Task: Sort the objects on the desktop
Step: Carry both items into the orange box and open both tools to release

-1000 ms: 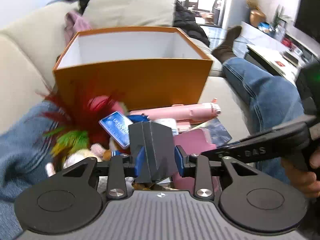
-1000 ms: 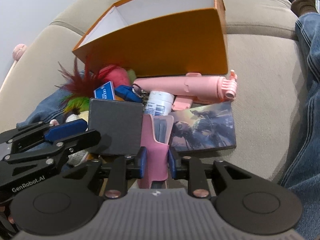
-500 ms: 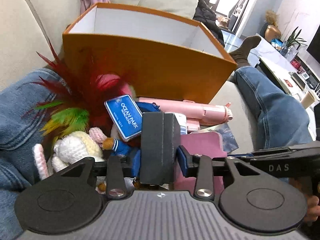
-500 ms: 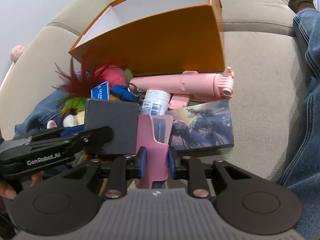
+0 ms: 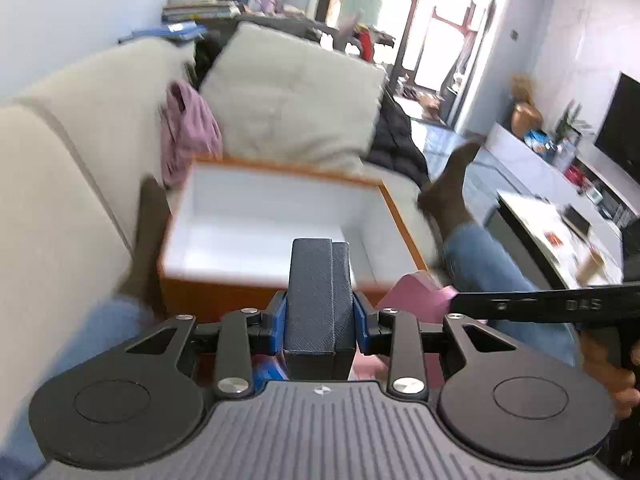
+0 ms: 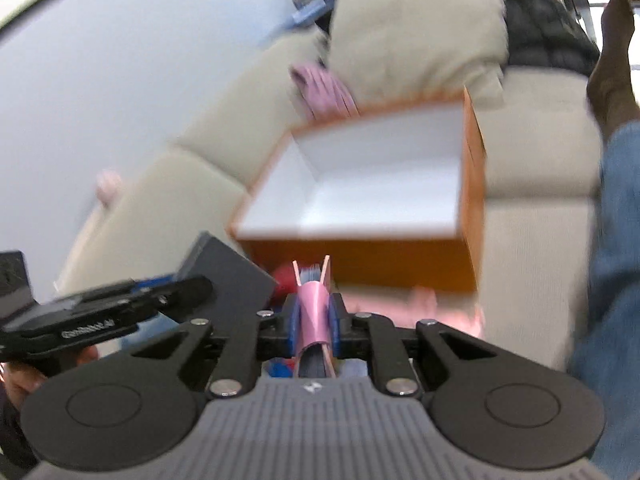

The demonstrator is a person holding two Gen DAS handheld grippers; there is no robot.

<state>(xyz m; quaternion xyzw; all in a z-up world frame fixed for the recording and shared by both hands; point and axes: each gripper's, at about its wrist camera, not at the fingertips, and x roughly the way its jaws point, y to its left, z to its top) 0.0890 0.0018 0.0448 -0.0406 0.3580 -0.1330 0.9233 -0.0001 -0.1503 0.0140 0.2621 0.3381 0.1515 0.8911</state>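
My left gripper (image 5: 320, 320) grips a dark grey textured case (image 5: 318, 296), which stands upright; its jaws are closing on the case. It hangs in front of the open orange box (image 5: 224, 300) with a white inside, which stands on the sofa. The jaws of my right gripper (image 6: 315, 320) are closing on a pink sleeve (image 6: 314, 304) that holds thin dark sheets, just before the box's front wall (image 6: 360, 256). The dark case (image 6: 228, 276) also shows at the left of the right wrist view. In the left wrist view the pink sleeve (image 5: 412, 292) peeks out to the right of the case.
A beige cushion (image 5: 288, 92) and a pink cloth (image 5: 188, 132) lie behind the box. A person's leg in jeans (image 5: 492, 264) with a dark sock (image 5: 448, 192) stretches along the right. Pink items (image 6: 420, 308) lie below the box front. A low table (image 5: 540, 224) stands far right.
Both grippers have risen with the dark case and the pink sleeve. The box's white inside now shows from above, and the toy pile has dropped out of sight.
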